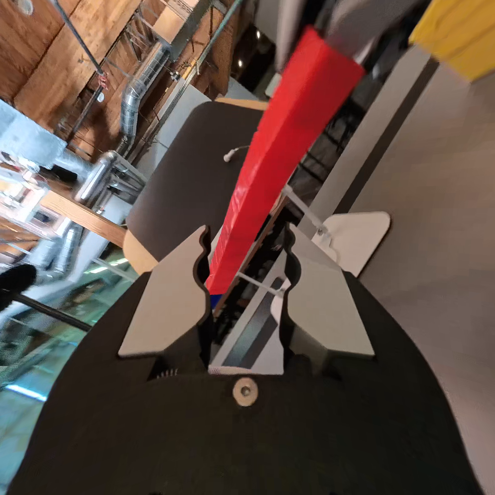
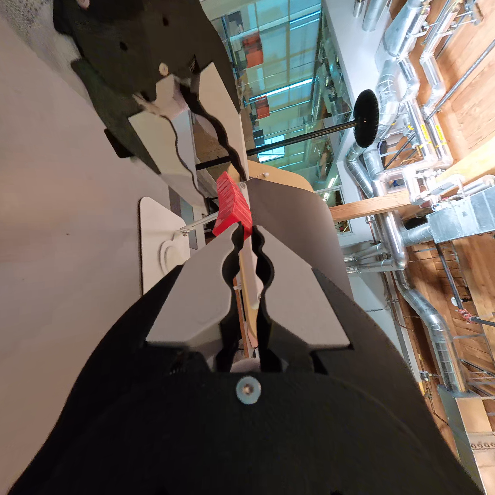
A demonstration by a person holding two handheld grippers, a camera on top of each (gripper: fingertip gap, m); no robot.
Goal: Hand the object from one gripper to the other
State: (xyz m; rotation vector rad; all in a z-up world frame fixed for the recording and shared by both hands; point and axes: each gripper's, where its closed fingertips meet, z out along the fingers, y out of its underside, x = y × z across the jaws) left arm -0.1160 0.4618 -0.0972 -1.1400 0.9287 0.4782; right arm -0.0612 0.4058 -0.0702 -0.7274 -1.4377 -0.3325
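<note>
Both wrist views are brightly and evenly lit by daylight; in the right wrist view the light enters through a glazed wall (image 2: 281,88) with a blue-green cast, and ceiling lamps show as small bright spots. Shadows are soft. The silver ducts (image 2: 396,166) carry specular highlights. Wide-angle distortion bends straight lines toward the edges of both views. The left wrist view shows marked motion blur, strongest at the yellow block (image 1: 460,34) in the upper right corner and along the left margin, while the red block (image 1: 281,160) stays moderately sharp. The right wrist view is sharper, with blur confined to its lower corners.
</note>
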